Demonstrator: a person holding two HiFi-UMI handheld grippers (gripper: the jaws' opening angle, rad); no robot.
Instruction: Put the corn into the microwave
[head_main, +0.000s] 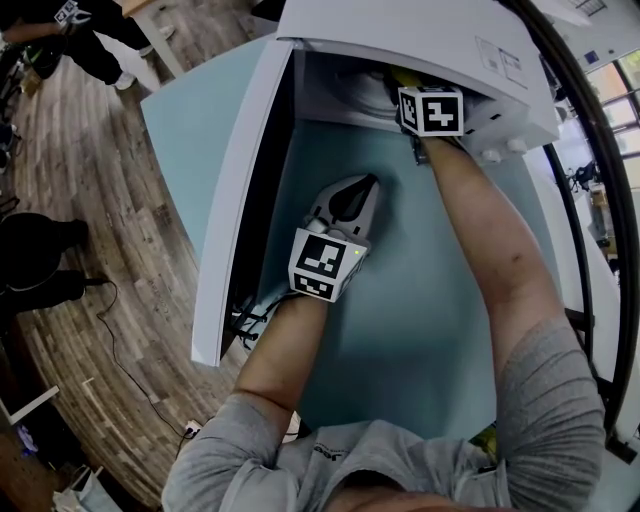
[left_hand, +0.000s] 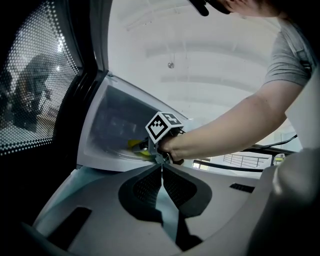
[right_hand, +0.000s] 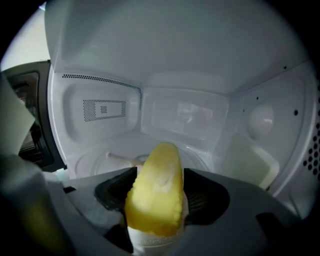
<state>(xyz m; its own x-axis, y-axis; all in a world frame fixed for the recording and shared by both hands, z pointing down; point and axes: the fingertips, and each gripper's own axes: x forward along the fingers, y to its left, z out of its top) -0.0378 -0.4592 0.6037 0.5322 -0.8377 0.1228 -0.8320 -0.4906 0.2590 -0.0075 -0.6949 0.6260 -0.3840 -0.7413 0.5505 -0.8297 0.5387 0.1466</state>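
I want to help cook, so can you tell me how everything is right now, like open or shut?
microwave door: swung wide open.
corn: gripped, held inside the microwave, not set down yet.
glass plate: bare where it shows.
right gripper: fingers shut on the corn.
left gripper: fingers shut, empty, outside the microwave.
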